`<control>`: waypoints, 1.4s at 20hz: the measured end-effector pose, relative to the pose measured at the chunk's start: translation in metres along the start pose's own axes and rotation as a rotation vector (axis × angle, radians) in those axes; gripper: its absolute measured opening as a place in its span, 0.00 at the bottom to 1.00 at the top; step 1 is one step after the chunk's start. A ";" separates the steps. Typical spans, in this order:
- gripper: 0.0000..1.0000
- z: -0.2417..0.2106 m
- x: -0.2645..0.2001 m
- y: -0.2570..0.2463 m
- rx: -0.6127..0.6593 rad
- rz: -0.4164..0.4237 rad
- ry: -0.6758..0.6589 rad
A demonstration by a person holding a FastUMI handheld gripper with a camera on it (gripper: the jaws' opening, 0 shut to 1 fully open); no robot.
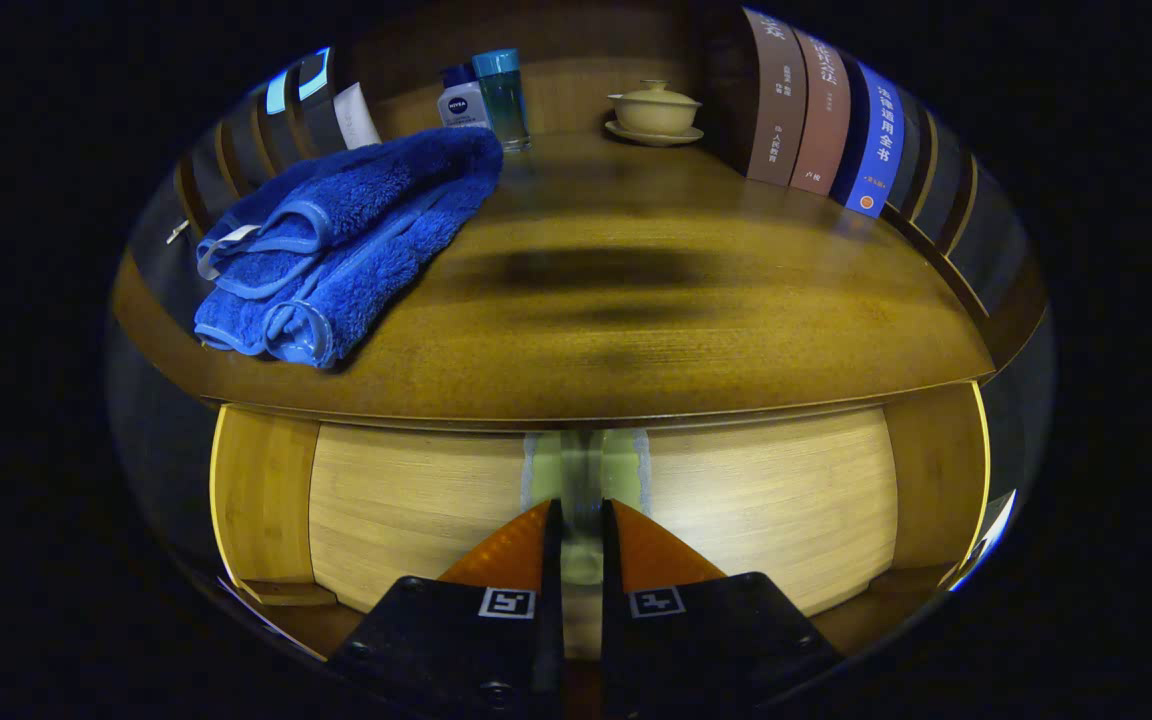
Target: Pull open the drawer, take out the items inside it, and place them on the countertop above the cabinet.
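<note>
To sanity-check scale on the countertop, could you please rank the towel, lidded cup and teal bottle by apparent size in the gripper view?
1. Towel, though nearest.
2. Lidded cup.
3. Teal bottle, close to the cup; unsure.
Tongs nearly closed at the drawer handle.

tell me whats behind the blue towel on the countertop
Behind the blue towel stand a white tube, a small white bottle and a teal bottle. The towel covers their bases.

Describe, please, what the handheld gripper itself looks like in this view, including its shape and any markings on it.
The gripper shows two wedge-shaped fingers tapering to points, side by side with a narrow gap between them. Behind them sit two dark, blocky mounts, each carrying a small square black-and-white fiducial tag near its inner front corner. Round screw heads dot the mounts. No cables are visible.
</note>
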State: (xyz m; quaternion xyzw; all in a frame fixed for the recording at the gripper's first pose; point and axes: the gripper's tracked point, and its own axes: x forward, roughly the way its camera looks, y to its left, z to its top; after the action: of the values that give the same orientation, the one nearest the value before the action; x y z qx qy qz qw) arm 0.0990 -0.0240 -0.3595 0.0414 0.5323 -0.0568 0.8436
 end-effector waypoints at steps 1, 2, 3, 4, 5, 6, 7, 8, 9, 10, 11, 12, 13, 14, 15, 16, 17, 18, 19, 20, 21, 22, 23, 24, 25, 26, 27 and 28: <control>0.19 0.000 -0.003 -0.001 -0.005 0.002 -0.004; 0.19 -0.001 -0.006 -0.001 -0.004 0.008 -0.013; 0.19 -0.001 -0.012 0.000 -0.003 0.017 -0.021; 0.19 0.000 -0.020 0.003 0.000 0.034 -0.037; 0.19 0.002 -0.030 0.005 0.009 0.047 -0.058; 0.19 0.001 -0.042 0.006 0.010 0.061 -0.077; 0.19 -0.002 -0.054 0.008 0.008 0.072 -0.096; 0.19 -0.007 -0.065 0.008 0.001 0.076 -0.114; 0.19 -0.013 -0.077 0.008 -0.007 0.077 -0.133; 0.19 -0.019 -0.090 0.009 -0.013 0.082 -0.151; 0.19 -0.019 -0.103 0.011 -0.016 0.085 -0.184; 0.19 -0.015 -0.117 0.009 -0.020 0.074 -0.233; 0.19 -0.004 -0.130 0.006 -0.021 0.066 -0.285; 0.19 0.010 -0.143 0.005 -0.017 0.062 -0.331; 0.19 0.023 -0.152 0.003 -0.007 0.061 -0.367; 0.19 0.039 -0.158 0.002 0.008 0.063 -0.397; 0.19 0.056 -0.164 0.001 0.024 0.065 -0.424; 0.19 0.073 -0.168 -0.001 0.038 0.067 -0.449; 0.19 0.092 -0.165 -0.001 0.046 0.066 -0.470; 0.19 0.107 -0.161 -0.003 0.049 0.063 -0.482; 0.19 0.121 -0.155 -0.004 0.055 0.060 -0.483; 0.19 0.132 -0.148 -0.004 0.063 0.062 -0.479; 0.19 0.144 -0.140 -0.002 0.067 0.069 -0.473; 0.19 0.154 -0.130 0.000 0.069 0.076 -0.463; 0.19 0.161 -0.120 0.000 0.070 0.076 -0.449; 0.19 0.167 -0.110 -0.001 0.074 0.074 -0.432; 0.19 0.172 -0.101 0.000 0.081 0.076 -0.416; 0.19 0.176 -0.094 0.001 0.087 0.080 -0.399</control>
State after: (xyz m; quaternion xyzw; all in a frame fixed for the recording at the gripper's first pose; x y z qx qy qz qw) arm 0.2163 -0.0410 -0.1991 0.0872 0.3495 -0.0532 0.9314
